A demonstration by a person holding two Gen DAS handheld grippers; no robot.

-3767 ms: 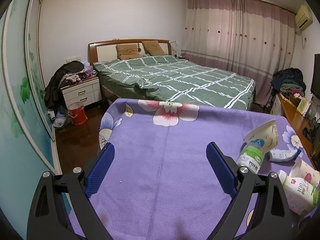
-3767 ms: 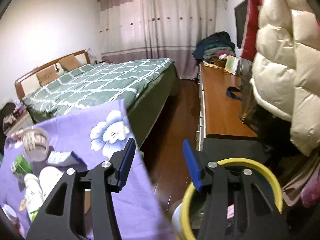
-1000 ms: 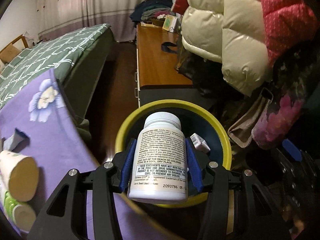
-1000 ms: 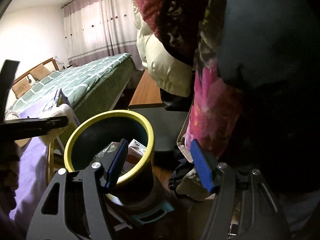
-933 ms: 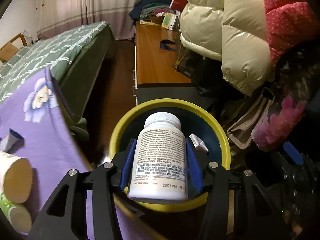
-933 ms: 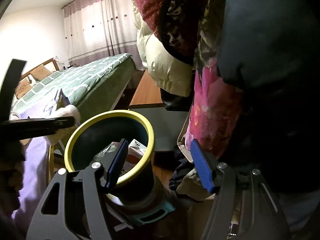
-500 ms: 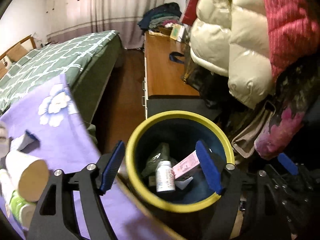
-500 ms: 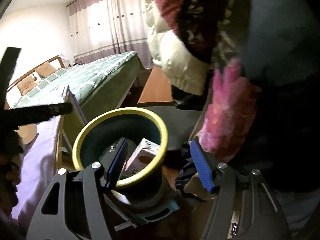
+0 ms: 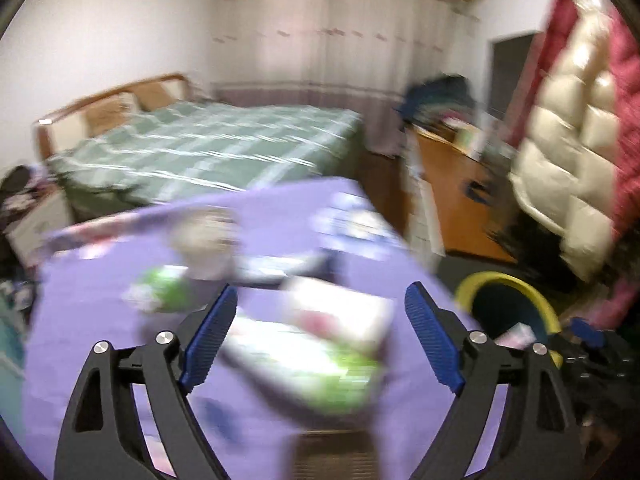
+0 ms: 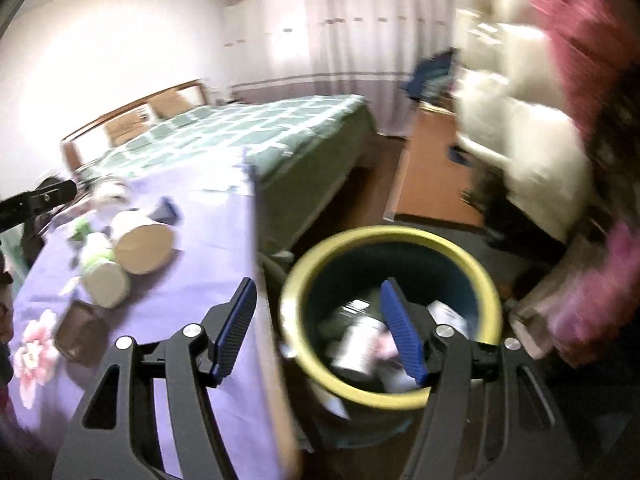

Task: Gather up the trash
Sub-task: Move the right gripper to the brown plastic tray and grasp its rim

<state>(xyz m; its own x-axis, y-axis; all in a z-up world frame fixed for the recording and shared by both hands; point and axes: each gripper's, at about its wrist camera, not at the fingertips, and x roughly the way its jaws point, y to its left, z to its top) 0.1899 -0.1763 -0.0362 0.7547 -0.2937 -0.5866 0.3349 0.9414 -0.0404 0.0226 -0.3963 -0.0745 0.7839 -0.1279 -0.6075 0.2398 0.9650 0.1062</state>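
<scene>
My left gripper [image 9: 320,292] hangs over the purple flowered tablecloth [image 9: 100,340], its jaws opening and gripping nothing. Blurred trash lies under it: a white and green bottle [image 9: 312,352] and another green-labelled one [image 9: 160,292]. The yellow-rimmed bin [image 9: 504,280] stands off the table's right edge. In the right wrist view my right gripper [image 10: 318,286] is open and empty over the gap between the table and the bin [image 10: 392,240]. A white pill bottle [image 10: 356,348] lies inside the bin among other scraps. A paper cup [image 10: 140,244], a green and white bottle [image 10: 100,276] and a brown piece [image 10: 80,332] lie on the cloth.
A bed with a green checked cover [image 10: 240,132] stands behind the table. A wooden sideboard [image 9: 452,184] runs along the right. Puffy coats [image 9: 568,152] hang close above the bin. Dark wooden floor [image 10: 372,184] lies between bed and sideboard.
The left gripper let the white pill bottle drop into the bin, opened, and swung left to above the table. The right gripper also swung left, from beside the bin to over its near rim.
</scene>
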